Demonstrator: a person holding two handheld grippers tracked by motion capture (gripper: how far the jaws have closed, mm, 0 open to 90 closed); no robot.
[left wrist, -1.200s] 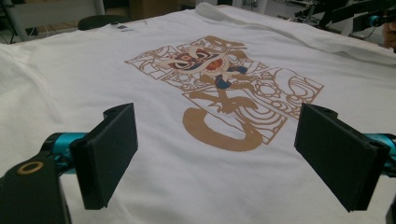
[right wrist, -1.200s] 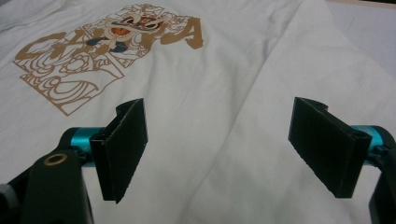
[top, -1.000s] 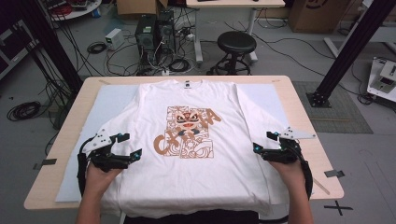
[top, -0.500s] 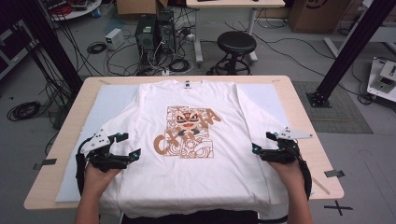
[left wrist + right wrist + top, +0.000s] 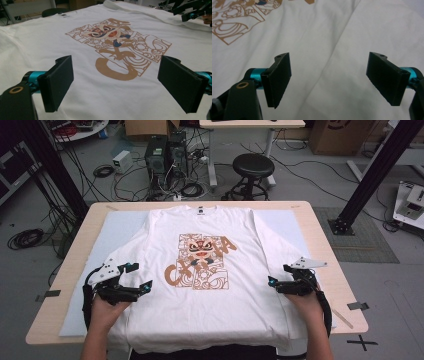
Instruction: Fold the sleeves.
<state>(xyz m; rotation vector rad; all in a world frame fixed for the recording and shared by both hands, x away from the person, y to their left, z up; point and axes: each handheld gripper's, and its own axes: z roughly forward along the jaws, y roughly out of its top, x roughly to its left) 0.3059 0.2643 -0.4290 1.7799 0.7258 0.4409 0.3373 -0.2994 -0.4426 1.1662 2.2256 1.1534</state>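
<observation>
A white T-shirt with a brown lion-dance print lies flat, face up, on the table. My left gripper hovers open over the shirt's left side, near the sleeve. In the left gripper view the jaws stand wide apart with the print ahead and nothing between them. My right gripper is open over the shirt's right side. In the right gripper view its jaws frame a soft crease in the white cloth, just above it.
A pale blue mat lies under the shirt on the wooden table. The shirt's hem hangs over the near edge. On the floor behind the table are a black stool, computer towers and cables. The other gripper shows far right.
Both grippers have barely shifted over the shirt's sides. They stay open and the shirt lies as before.
</observation>
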